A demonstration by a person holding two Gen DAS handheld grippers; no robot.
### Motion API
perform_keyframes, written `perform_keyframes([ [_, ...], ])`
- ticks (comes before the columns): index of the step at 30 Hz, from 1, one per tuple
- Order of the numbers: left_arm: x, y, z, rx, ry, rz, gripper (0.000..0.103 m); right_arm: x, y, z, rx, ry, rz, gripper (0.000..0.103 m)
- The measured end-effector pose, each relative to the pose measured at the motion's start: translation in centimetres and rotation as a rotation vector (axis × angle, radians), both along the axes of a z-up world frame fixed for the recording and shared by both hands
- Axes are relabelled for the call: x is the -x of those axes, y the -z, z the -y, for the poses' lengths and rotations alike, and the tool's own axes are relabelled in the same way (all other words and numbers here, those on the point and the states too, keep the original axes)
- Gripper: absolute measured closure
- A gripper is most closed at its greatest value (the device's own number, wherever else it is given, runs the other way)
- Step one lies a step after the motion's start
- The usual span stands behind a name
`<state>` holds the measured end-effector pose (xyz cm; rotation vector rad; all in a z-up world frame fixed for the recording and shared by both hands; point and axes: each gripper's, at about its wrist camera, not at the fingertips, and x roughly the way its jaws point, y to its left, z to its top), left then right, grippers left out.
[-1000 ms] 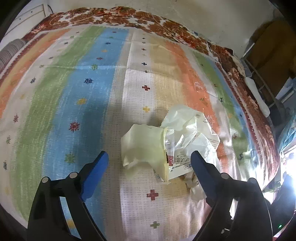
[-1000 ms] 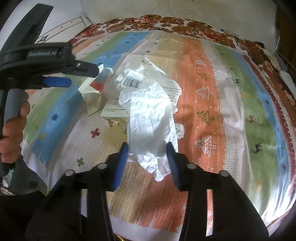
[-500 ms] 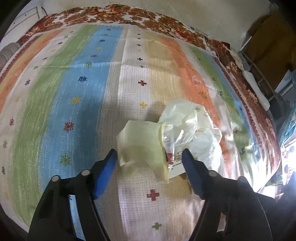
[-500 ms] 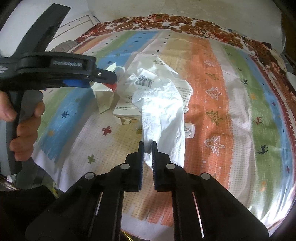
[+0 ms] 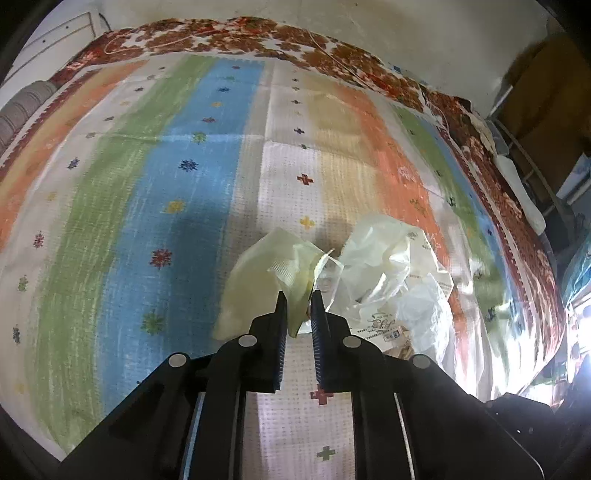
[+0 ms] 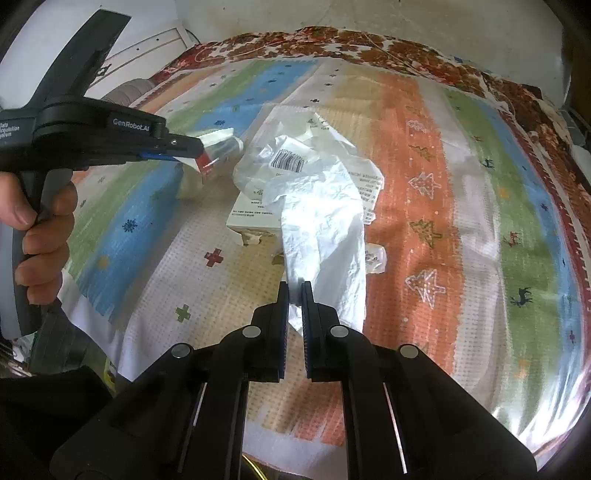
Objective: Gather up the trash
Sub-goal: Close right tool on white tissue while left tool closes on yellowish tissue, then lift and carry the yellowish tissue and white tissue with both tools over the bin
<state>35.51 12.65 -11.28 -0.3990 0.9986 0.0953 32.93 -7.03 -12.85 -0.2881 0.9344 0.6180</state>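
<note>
A heap of trash lies on a striped bedspread [image 5: 147,206]. My left gripper [image 5: 298,301] is shut on a pale yellow wrapper [image 5: 258,280], lifted a little; the right wrist view shows this left gripper [image 6: 195,151] holding the wrapper [image 6: 218,151], which has a red patch. My right gripper [image 6: 294,291] is shut on the near end of a crumpled white plastic bag [image 6: 325,221]. The bag drapes over a white printed box [image 6: 255,218]. Clear plastic packaging [image 5: 384,266] lies to the right of the yellow wrapper.
The bedspread [image 6: 480,221] hangs over the bed's near edge. A small scrap [image 6: 375,258] lies right of the white bag. A wall runs behind the bed [image 5: 332,22]. Furniture and clutter [image 5: 535,129] stand at the right side.
My left gripper has closed on the yellow wrapper and raised it. My right gripper closed on the white bag's near end half a second ago and still holds it.
</note>
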Motion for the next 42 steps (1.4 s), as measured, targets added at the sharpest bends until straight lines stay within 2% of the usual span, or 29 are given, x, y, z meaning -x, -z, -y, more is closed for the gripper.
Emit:
perform_keyframes([
  [14,2.5,-2.9,-0.3,0.031,-0.024,0.052,0.096,1.6,-3.1,-0.4,-0.057,-0.029,0.030,0.098],
  [25,5.4,-5.5,0.5,0.034,0.000,0.083,0.096,3.8,-5.5,-0.6,-0.096,-0.042,0.066,0.101],
  [36,8.6,-9.5,2.5,0.075,0.037,0.183,0.096,6.8,-8.2,-0.3,-0.146,-0.065,0.091,0.102],
  [42,10.6,-10.0,2.9,0.077,0.042,0.187,0.096,8.3,-9.3,-0.2,-0.164,-0.074,0.098,0.102],
])
